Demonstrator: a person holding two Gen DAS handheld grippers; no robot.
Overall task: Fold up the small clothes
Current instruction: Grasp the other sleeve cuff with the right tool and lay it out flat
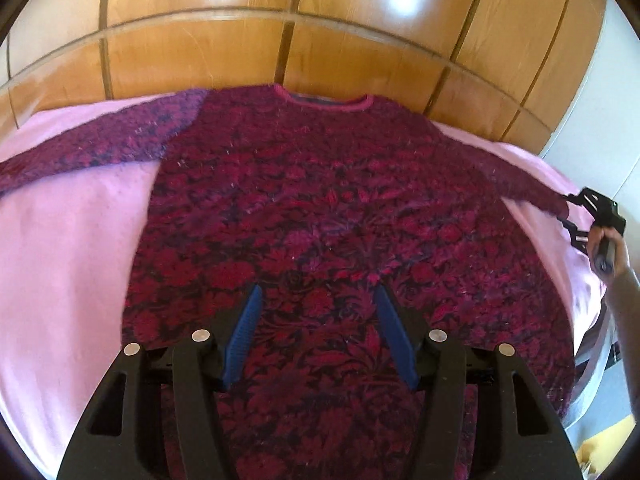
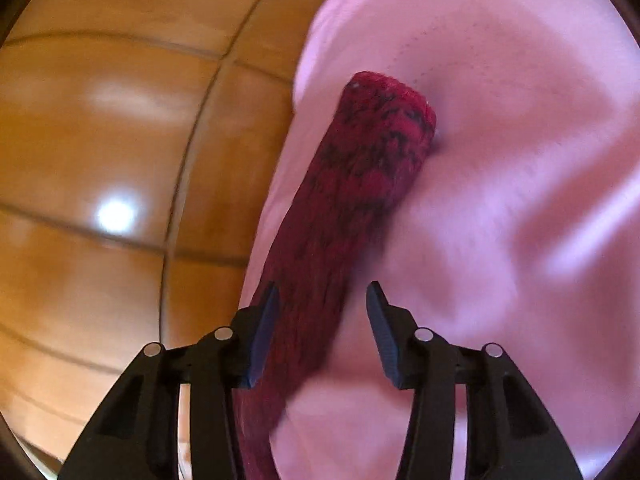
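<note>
A dark red and purple patterned knitted sweater (image 1: 320,200) lies flat, front up, on a pink sheet (image 1: 68,248), its pink collar (image 1: 324,100) at the far side. Both sleeves are spread out sideways. My left gripper (image 1: 318,290) hovers open over the sweater's lower body, with nothing between its blue pads (image 1: 244,332). My right gripper (image 1: 570,218) is at the end of the right sleeve (image 1: 524,184). In the right wrist view this sleeve (image 2: 360,184) runs between the open fingers of the right gripper (image 2: 324,286); it lies against the left pad (image 2: 264,332) and clear of the right one.
A wooden panelled wall (image 1: 320,48) rises behind the bed. The bed's right edge (image 1: 592,320) drops off near the person's hand (image 1: 612,248) and grey sleeve. A white wall (image 1: 592,120) stands at the right. Wooden panels (image 2: 120,160) fill the left of the right wrist view.
</note>
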